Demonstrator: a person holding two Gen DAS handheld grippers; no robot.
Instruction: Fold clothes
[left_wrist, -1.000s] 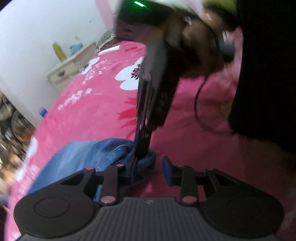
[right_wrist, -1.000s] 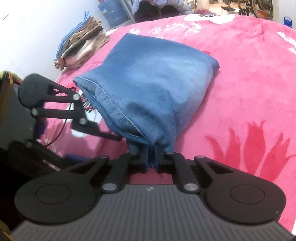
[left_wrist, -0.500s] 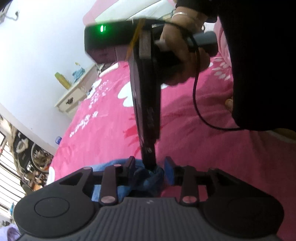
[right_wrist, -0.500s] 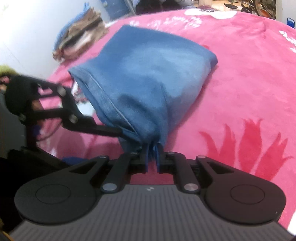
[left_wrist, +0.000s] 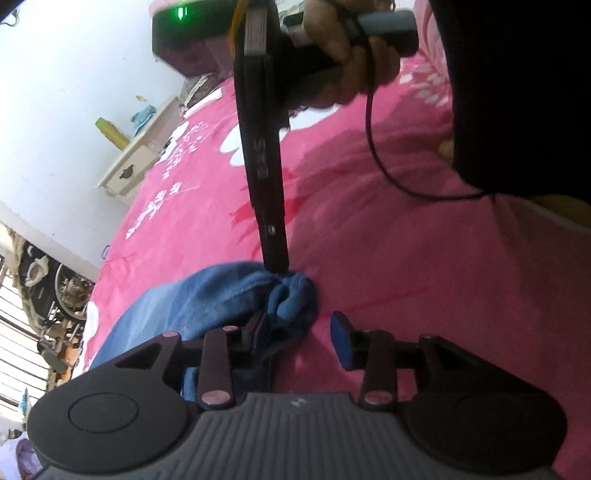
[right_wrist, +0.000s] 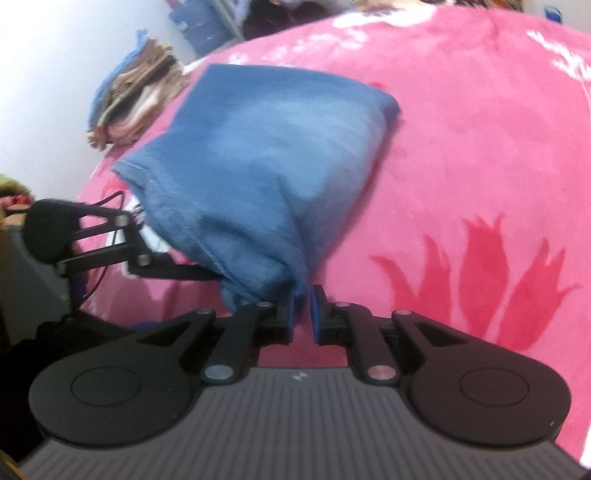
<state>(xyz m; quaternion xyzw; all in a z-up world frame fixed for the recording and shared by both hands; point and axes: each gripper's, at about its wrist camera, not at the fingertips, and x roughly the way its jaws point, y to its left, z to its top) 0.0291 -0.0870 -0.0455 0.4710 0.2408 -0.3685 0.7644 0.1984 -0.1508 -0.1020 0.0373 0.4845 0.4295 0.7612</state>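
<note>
On the pink bed (right_wrist: 480, 155) your right gripper (right_wrist: 303, 308) barely pinched the jeans (right_wrist: 266, 155), your left gripper (left_wrist: 297, 332) gaped, so regripping looked next.

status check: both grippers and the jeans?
Left gripper open, jeans corner draped on one finger. Right gripper barely parted, denim edge at its pads, grip unclear. Jeans folded on pink blanket. Nothing in the way.
</note>
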